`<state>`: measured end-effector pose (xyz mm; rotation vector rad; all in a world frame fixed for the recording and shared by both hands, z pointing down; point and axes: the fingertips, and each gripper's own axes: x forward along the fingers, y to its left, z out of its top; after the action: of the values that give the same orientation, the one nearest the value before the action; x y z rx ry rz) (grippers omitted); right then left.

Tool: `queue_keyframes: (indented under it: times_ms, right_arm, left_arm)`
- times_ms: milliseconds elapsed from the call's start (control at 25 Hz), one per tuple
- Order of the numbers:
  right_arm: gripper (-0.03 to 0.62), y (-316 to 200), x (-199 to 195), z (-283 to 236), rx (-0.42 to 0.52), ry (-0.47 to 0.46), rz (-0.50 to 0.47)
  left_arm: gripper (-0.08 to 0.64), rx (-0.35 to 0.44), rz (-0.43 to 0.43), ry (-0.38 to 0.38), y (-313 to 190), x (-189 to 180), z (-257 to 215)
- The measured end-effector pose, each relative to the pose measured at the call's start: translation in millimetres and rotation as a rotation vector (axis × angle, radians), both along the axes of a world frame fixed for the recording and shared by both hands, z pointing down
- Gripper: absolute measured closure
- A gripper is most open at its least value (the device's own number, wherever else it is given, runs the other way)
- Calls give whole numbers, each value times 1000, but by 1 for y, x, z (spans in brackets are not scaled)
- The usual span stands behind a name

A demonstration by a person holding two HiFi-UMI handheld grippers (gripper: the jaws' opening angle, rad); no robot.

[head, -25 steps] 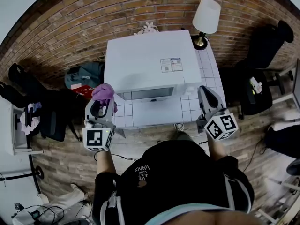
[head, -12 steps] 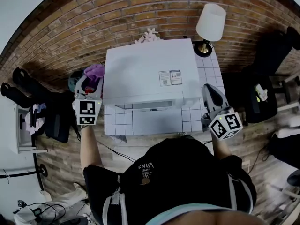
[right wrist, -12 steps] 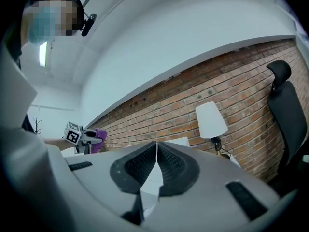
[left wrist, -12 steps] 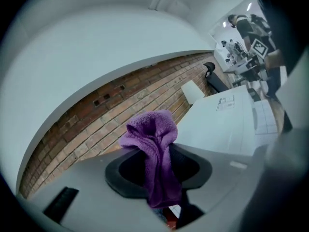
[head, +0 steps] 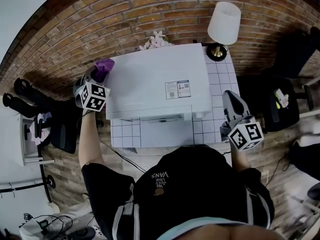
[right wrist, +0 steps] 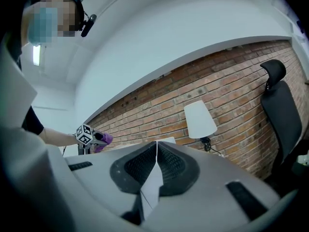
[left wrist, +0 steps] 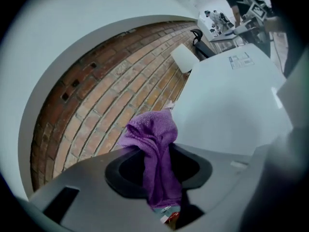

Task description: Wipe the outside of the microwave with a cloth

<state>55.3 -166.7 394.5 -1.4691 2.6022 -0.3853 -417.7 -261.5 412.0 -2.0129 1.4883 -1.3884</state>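
On my feed the label [head: 177, 89] atop the microwave [head: 157, 86] is too small to read, and its door shows only as a sliver. The purple cloth [left wrist: 155, 151] covers where the left gripper [left wrist: 157, 141] pinches it. The right gripper [right wrist: 155, 153] blocks most of the microwave from its own camera. The person [head: 195, 194] hides the near edge of the table [head: 125, 131].

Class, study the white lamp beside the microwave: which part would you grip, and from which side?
Probably the lamp's thin stem below the shade, approached from the front: the shade looks too wide for jaws, the brick wall is behind and the microwave beside it.
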Motion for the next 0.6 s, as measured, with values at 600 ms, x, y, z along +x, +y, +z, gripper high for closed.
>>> queue_keyframes:
  times_ms: [600]
  right_arm:
    - [588,-14,19,5,-17,-10,14]
  left_arm:
    - [419,-280,106,-328,-46,33,33]
